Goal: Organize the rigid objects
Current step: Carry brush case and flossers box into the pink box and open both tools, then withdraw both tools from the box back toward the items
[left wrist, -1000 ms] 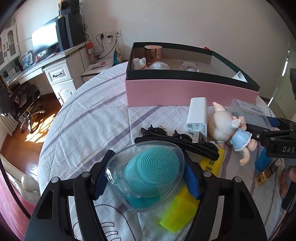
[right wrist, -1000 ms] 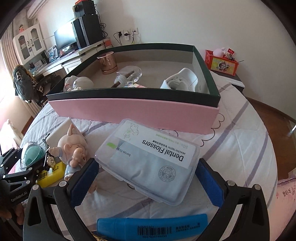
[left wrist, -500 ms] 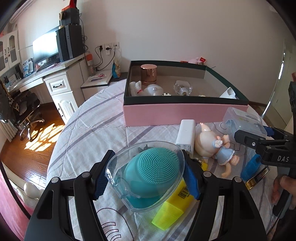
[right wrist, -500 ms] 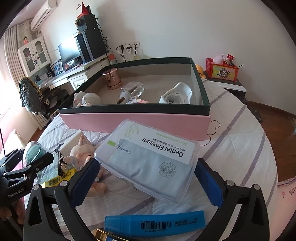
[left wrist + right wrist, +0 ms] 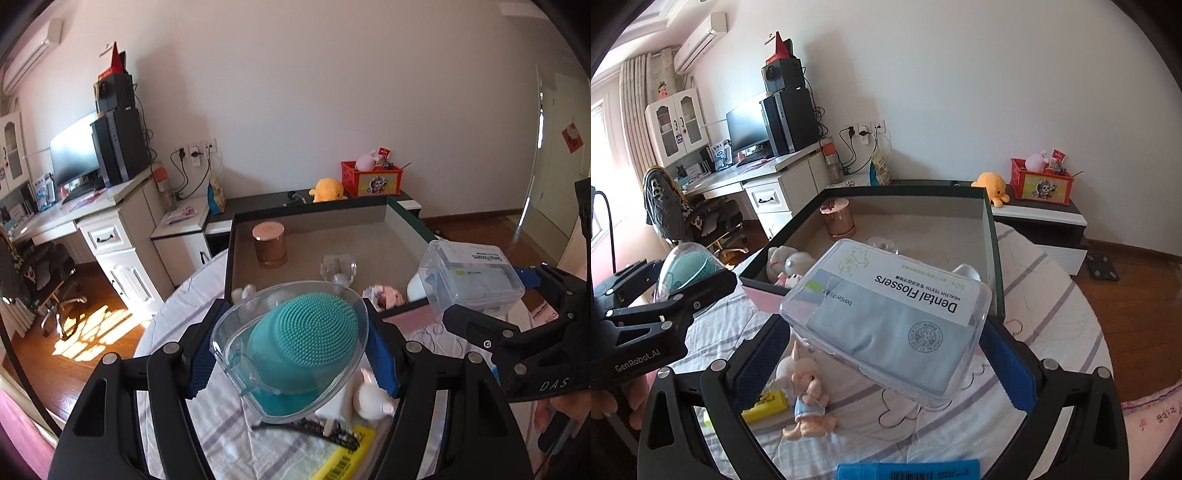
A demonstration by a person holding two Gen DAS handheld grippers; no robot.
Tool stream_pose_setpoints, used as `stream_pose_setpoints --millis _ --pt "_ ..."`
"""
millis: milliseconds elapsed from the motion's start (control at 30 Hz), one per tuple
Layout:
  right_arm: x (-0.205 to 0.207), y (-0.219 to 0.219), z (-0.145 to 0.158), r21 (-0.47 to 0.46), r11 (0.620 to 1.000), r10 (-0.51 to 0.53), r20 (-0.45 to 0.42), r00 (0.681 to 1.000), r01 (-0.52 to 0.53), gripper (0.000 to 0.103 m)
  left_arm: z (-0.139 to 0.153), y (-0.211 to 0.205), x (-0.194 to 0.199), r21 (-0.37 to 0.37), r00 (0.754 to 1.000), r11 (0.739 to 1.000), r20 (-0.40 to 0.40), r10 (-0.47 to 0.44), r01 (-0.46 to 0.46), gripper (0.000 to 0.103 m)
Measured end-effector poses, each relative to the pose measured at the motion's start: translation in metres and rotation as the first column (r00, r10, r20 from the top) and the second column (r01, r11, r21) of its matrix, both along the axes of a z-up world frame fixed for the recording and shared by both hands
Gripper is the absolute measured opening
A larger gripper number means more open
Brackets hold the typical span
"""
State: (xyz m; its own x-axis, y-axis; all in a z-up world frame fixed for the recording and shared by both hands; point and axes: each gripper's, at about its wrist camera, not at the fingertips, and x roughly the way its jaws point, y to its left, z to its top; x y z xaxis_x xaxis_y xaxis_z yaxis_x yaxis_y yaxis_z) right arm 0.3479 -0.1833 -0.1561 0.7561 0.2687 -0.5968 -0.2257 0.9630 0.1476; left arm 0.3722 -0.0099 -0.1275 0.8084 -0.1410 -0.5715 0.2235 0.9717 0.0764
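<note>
My left gripper is shut on a teal silicone face brush in a clear shell, held above the bed in front of the pink box. It also shows in the right wrist view. My right gripper is shut on a clear Dental Flossers box, lifted near the pink box's front wall; that flosser box shows in the left wrist view. The box holds a copper cup, a clear bottle and a plush toy.
On the striped bed cover lie a pig figurine, a yellow item, a blue highlighter and a black hair clip. A desk stands to the left, a low cabinet with a red box behind.
Both grippers have risen with their objects and moved toward the pink box; the items on the bed now lie lower in both views.
</note>
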Motion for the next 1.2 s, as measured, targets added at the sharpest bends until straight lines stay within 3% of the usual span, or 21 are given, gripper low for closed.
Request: stream_pose_setpoints --millis 133,367,500,633,733,867,1033,1200 --pt "0.036 -0.001 0.01 -0.024 1.0 -0.01 -0.001 1.0 0.01 0.102 0.002 -0.013 0.053 -0.01 0.997 0.999 -0.062 -0.041 0.04 0.07" --pt "0.112 0.002 -0.007 -0.103 0.995 -0.026 -0.097 0.995 0.016 0.102 -0.034 -0.023 0.143 0.026 0.972 1.0 -0.237 -0.006 0.012 0.07" --pt "0.143 0.004 -0.03 -0.129 0.992 -0.033 -0.181 0.983 0.01 0.102 -0.06 -0.028 0.17 0.069 0.95 0.998 -0.311 0.027 -0.006 0.07" --pt "0.152 0.004 -0.042 -0.135 0.991 -0.046 -0.212 0.976 0.017 0.102 -0.068 -0.03 0.176 0.072 0.945 0.997 -0.325 0.047 -0.025 0.07" --pt "0.149 0.004 -0.042 -0.142 0.989 -0.054 -0.198 0.979 0.026 0.103 -0.063 -0.027 0.173 0.055 0.954 0.997 -0.293 0.067 -0.053 0.082" --pt "0.13 0.0 -0.031 -0.1 0.994 -0.064 -0.161 0.985 0.048 0.103 -0.045 -0.016 0.146 -0.009 0.97 0.999 -0.238 0.05 -0.053 0.088" --pt "0.074 -0.004 0.004 -0.056 0.996 -0.075 -0.044 0.996 0.073 0.103 -0.01 -0.003 0.074 -0.023 0.995 0.997 -0.073 0.068 -0.069 0.103" --pt "0.001 0.006 0.037 -0.056 0.992 -0.107 0.086 0.991 0.112 0.103 0.021 0.018 -0.01 -0.065 0.991 0.992 0.074 0.11 -0.105 0.103"
